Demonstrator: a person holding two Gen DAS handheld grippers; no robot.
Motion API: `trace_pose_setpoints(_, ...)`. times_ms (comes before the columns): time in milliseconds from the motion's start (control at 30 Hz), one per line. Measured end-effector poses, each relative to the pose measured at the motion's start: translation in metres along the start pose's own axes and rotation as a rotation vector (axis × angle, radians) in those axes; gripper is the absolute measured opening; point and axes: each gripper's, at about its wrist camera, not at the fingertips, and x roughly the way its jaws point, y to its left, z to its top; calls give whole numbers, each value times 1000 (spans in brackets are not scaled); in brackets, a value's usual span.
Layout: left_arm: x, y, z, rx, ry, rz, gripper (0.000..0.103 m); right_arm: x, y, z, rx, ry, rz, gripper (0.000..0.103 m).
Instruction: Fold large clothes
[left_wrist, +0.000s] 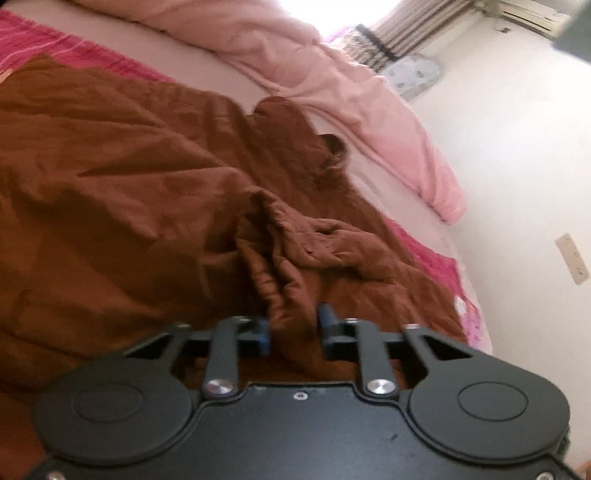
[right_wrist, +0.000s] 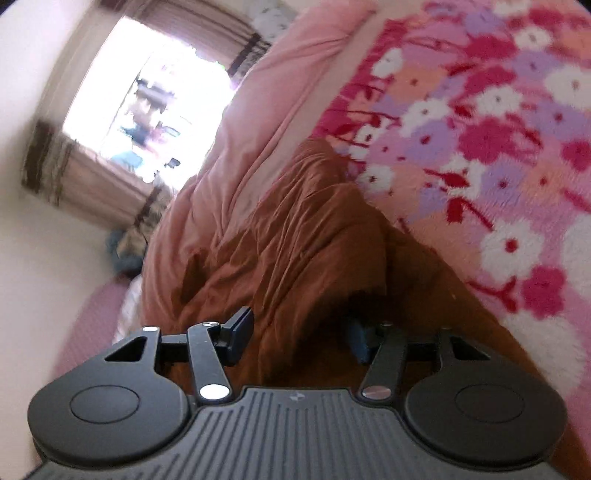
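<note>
Across the bed, over its flowered pink blanket (right_wrist: 480, 129), a large brown garment (left_wrist: 129, 192) is lying spread and crumpled, reaching toward the pale pink quilt (left_wrist: 332, 74) bunched along the far edge under the window (right_wrist: 166, 92).

The left gripper (left_wrist: 291, 328) is pinching a ridge of the brown cloth, its jaws drawn narrow with a bunched fold between the blue pads. The right gripper (right_wrist: 299, 332) is sitting over another part of the garment with its jaws partly apart; cloth is running between them, but one pad is half hidden under a fold, so a real hold there is not showing.

Judging by the deep creases and limp drape, the fabric is looking thin, soft and light, likely to sag and slide rather than keep a shape. An edge or corner is probably giving better control than a mid-panel bunch, with the two holds well apart so the cloth is hanging flat.

Its colour is an even rust brown, matte and heavily wrinkled, with a small rounded flap (left_wrist: 332, 147) curling up near the quilt.
</note>
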Motion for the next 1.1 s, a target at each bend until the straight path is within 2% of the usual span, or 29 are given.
trace_pose_setpoints(33, -5, -2, -2, 22, -15, -12, 15, 2, -1, 4, 10, -2, 13, 7)
trace_pose_setpoints(67, -11, -5, -5, 51, -29, -28, 15, 2, 0, 7, 15, -4, 20, 4)
trace_pose_setpoints(133, -12, -6, -13, 82, -19, -46, 15, -9, -4, 14, 46, -49, 55, 4)
trace_pose_setpoints(200, -1, 0, -22, 83, 17, -19, 15, -16, -10, 21, 44, -78, 30, 4)
trace_pose_setpoints(267, 11, 7, -29, 86, 22, 14, 18, -14, -22, 24, 49, -63, -24, 4)
trace_pose_setpoints(300, 14, 10, -30, 86, 13, 11, 22, -10, -30, 23, 62, -44, -35, 5)
trace_pose_setpoints(367, 14, 14, -27, 68, 19, 1, 22, -10, -42, 19, 116, -26, -26, 5)
trace_pose_setpoints(400, 12, 15, -26, 62, 26, -2, 25, -10, -44, 19, 132, -27, -13, 5)
trace_pose_setpoints(500, -9, 8, -21, 112, 13, 43, 46, -19, -38, 21, 124, -28, -30, 19)
trace_pose_setpoints(533, -20, 4, -19, 150, -13, 83, 50, -26, -31, 21, 98, -28, -53, 21)
trace_pose_setpoints(600, -41, -5, -16, 220, -66, 117, 50, -37, -8, 23, -19, -30, -135, 23)
trace_pose_setpoints(667, -51, -13, -8, 270, -99, 114, 50, -42, 20, 24, -156, -38, -265, 23)
trace_pose_setpoints(733, -53, -23, -3, 303, -115, 99, 50, -47, 44, 22, -285, -111, -334, 28)
trace_pose_setpoints(767, -50, -28, -3, 317, -120, 96, 50, -46, 59, 19, -368, -158, -350, 30)
trace_pose_setpoints(833, -40, -36, -5, 346, -122, 79, 50, -40, 78, 13, -453, -195, -344, 31)
trace_pose_setpoints(900, -23, -40, -7, 356, -107, 62, 50, -26, 90, 8, -501, -185, -284, 31)
trace_pose_setpoints(967, -3, -41, -11, 370, -85, 73, 50, -7, 93, 4, -531, -166, -265, 31)
trace_pose_setpoints(1100, 34, -33, -10, 372, -48, 161, 51, 32, 87, -3, -612, -130, -362, 31)
